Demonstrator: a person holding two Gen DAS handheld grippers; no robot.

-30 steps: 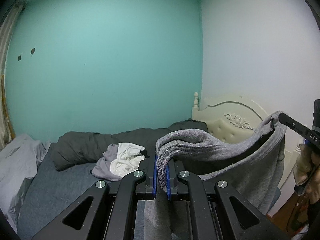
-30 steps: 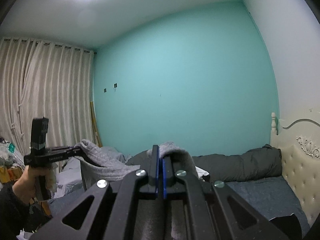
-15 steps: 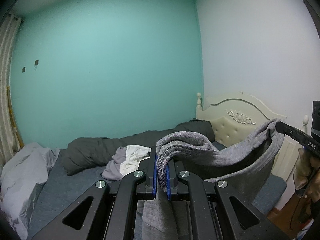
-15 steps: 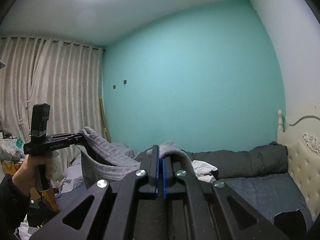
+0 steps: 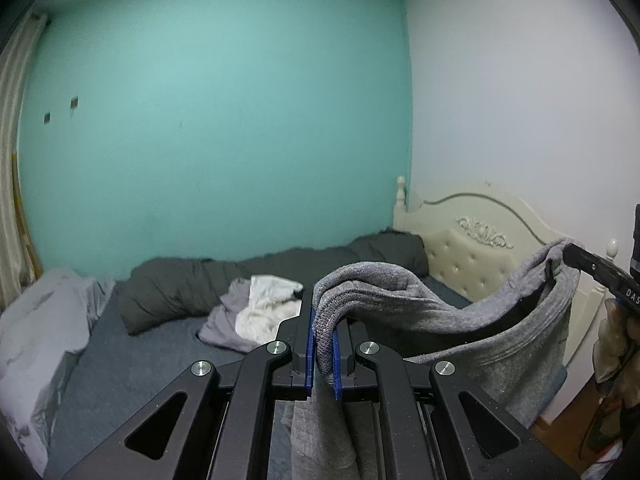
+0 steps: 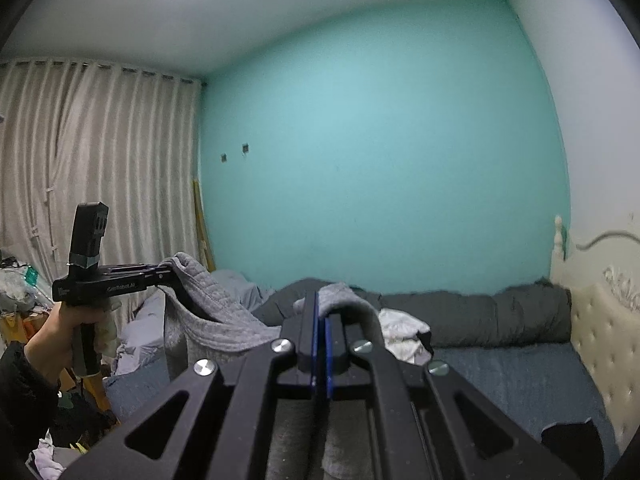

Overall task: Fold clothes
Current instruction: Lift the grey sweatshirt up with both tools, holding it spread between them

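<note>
A grey knit garment (image 5: pixel 400 300) hangs in the air above the bed, stretched between both grippers. My left gripper (image 5: pixel 323 320) is shut on one edge of it, the cloth bunched over the blue pads and hanging down below. In the right wrist view my right gripper (image 6: pixel 321 320) is shut on the other edge of the grey garment (image 6: pixel 216 312). Each view shows the other gripper at its side: the right gripper (image 5: pixel 576 258) at far right, the left gripper (image 6: pixel 164 276) at left, held by a hand (image 6: pixel 52 344).
Below lies a bed with a blue-grey sheet (image 5: pixel 160 356), a dark grey duvet (image 5: pixel 224 284) along the teal wall, and a pile of white and lilac clothes (image 5: pixel 256 312). A cream headboard (image 5: pixel 480 252) stands right. Curtains (image 6: pixel 80 160) and clutter (image 6: pixel 16 284) are at left.
Both grippers have risen with the garment, so the bed sits lower and farther in view. The garment stays stretched between them and both grips are unchanged.
</note>
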